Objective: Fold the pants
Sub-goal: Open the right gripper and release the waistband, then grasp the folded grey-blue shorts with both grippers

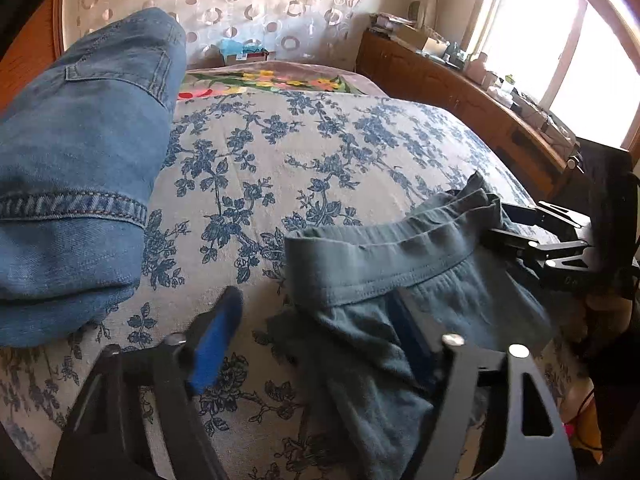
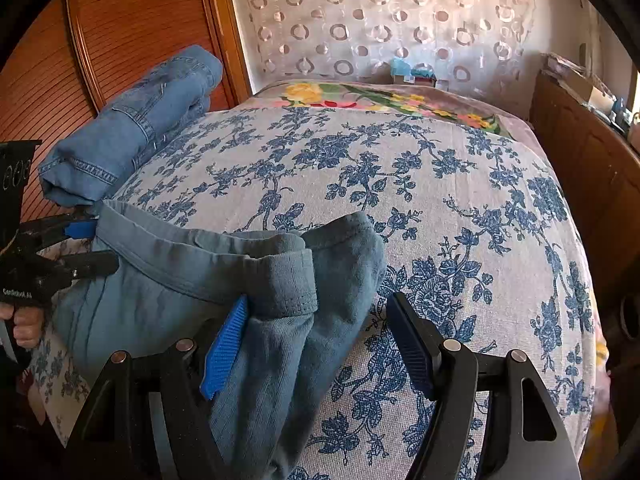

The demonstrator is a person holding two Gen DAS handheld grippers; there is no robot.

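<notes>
Grey-blue soft pants (image 1: 384, 276) lie bunched on the flowered bedspread, waistband up; they also show in the right wrist view (image 2: 192, 280). My left gripper (image 1: 320, 340) is open at one end of the waistband, its left blue pad (image 1: 216, 344) bare and its right finger under the cloth. My right gripper (image 2: 320, 344) is open at the other end, with the waistband corner (image 2: 292, 280) lying between its blue pads (image 2: 224, 352), not pinched. Each gripper shows in the other's view, the right (image 1: 516, 228) and the left (image 2: 80, 244).
Folded blue jeans (image 1: 76, 152) lie on the bed's left side, also in the right wrist view (image 2: 132, 124). The flowered bedspread (image 2: 440, 208) stretches ahead. A wooden sideboard (image 1: 460, 96) with clutter runs along the right. A wooden wardrobe (image 2: 120, 28) stands at the left.
</notes>
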